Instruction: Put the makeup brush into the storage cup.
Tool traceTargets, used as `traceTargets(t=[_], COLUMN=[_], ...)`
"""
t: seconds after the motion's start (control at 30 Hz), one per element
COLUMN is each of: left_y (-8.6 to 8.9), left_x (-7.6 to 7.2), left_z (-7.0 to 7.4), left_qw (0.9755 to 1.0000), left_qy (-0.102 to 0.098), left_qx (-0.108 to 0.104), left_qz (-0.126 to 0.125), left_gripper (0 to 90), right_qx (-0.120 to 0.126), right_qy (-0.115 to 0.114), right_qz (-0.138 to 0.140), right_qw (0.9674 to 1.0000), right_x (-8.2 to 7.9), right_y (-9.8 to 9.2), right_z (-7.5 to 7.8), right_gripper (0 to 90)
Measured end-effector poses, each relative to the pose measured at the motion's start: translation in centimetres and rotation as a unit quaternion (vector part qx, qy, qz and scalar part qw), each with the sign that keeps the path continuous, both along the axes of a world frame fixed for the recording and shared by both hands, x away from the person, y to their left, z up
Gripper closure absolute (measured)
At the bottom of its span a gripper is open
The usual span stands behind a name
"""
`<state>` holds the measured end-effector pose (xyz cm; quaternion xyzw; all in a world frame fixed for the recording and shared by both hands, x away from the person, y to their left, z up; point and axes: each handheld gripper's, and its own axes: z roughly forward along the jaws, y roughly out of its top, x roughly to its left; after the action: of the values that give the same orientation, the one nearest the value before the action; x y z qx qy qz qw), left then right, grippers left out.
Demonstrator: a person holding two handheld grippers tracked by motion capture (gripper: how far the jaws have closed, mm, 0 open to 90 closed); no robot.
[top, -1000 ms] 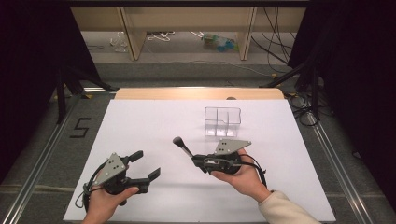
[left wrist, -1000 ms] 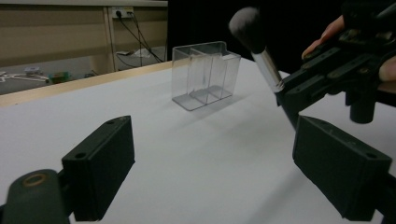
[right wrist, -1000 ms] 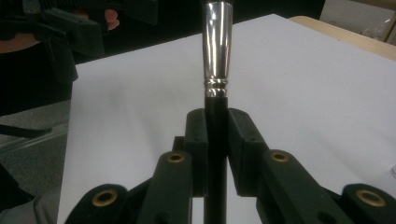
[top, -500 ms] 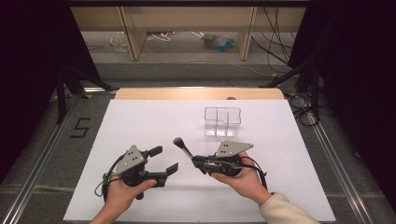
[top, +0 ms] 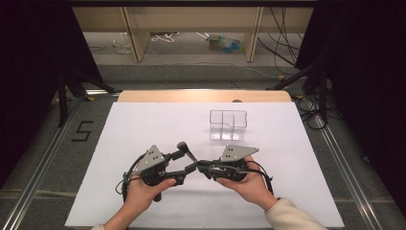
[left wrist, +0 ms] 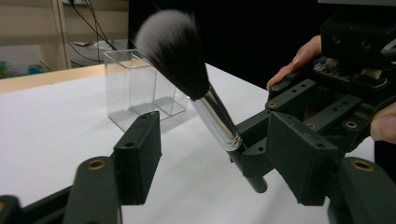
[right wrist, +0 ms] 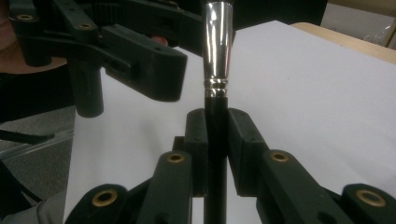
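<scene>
You had a makeup brush as the thing in hand: a soft, rounded head of bristles, pale grey at the tips and dark toward the base, a shiny silver ferrule, and a black handle. Its handle sat clamped between the jaws of your right gripper, with the ferrule and bristles standing out past their tips. In the left gripper view the brush leaned, head up and away, and its handle lay between the jaws of your left gripper, close to the right-hand one; those jaws had just been closing around it without yet pressing on it.
</scene>
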<state>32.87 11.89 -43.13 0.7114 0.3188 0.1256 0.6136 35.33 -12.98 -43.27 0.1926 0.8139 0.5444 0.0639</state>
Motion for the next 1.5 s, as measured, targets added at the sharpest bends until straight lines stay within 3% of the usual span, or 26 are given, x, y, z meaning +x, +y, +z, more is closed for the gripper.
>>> traceTargets(t=[0.27,0.47,0.5,0.67,0.7,0.73,0.77,0.8,0.9,0.97,1.17,1.5], left_y=[-0.6,-0.5,-0.4,-0.8,-1.2,-1.2,-1.4,-1.4,-1.6,-1.6,-1.5,-1.9], left_x=[0.4,0.6,0.6,0.5,0.3,0.3,0.1,0.1,-0.3,-0.5,-0.5,-0.4], left_z=[-0.2,-0.2,-0.1,0.2,0.6,0.6,1.2,1.2,2.0,2.2,2.4,2.3], left_qw=[0.9994,0.9993,0.9992,0.9988,0.9992,0.9992,0.9992,0.9992,0.9968,0.9952,0.9955,0.9962], left_qy=[0.012,0.0,-0.001,-0.01,-0.023,-0.023,-0.037,-0.037,-0.067,-0.073,-0.061,-0.045], left_qx=[-0.032,-0.038,-0.04,-0.045,-0.026,-0.026,-0.006,-0.006,0.043,0.065,0.072,0.073], left_qz=[-0.003,0.001,0.008,-0.016,-0.019,-0.019,-0.017,-0.017,-0.006,0.003,0.011,0.013], left_gripper=[51.7,62.4,69.8,77.6,78.0,78.0,78.1,78.1,78.0,78.0,78.0,78.1], right_qx=[-0.009,-0.012,-0.013,-0.022,-0.031,-0.031,-0.033,-0.033,-0.038,-0.037,-0.032,-0.023], right_qy=[0.0,-0.01,-0.011,-0.032,-0.031,-0.031,-0.029,-0.029,-0.018,-0.019,-0.029,-0.031], right_qz=[-0.001,-0.004,-0.002,-0.007,-0.012,-0.012,-0.016,-0.016,-0.02,-0.021,-0.027,-0.029], right_qw=[1.0,0.9999,0.9999,0.9992,0.999,0.999,0.9989,0.9989,0.9989,0.9989,0.9987,0.9988], right_x=[0.1,0.1,0.0,-0.2,-0.3,-0.3,-0.2,-0.2,-0.2,-0.2,-0.5,-0.4], right_y=[0.0,0.2,0.2,0.4,0.6,0.6,0.7,0.7,0.6,0.6,0.4,0.5], right_z=[-0.1,-0.2,-0.1,-0.1,-0.1,-0.1,-0.3,-0.3,-0.5,-0.5,-0.3,-0.6], right_gripper=[79.7,79.7,79.7,79.2,72.8,72.8,62.8,62.8,49.4,47.1,38.2,35.7])
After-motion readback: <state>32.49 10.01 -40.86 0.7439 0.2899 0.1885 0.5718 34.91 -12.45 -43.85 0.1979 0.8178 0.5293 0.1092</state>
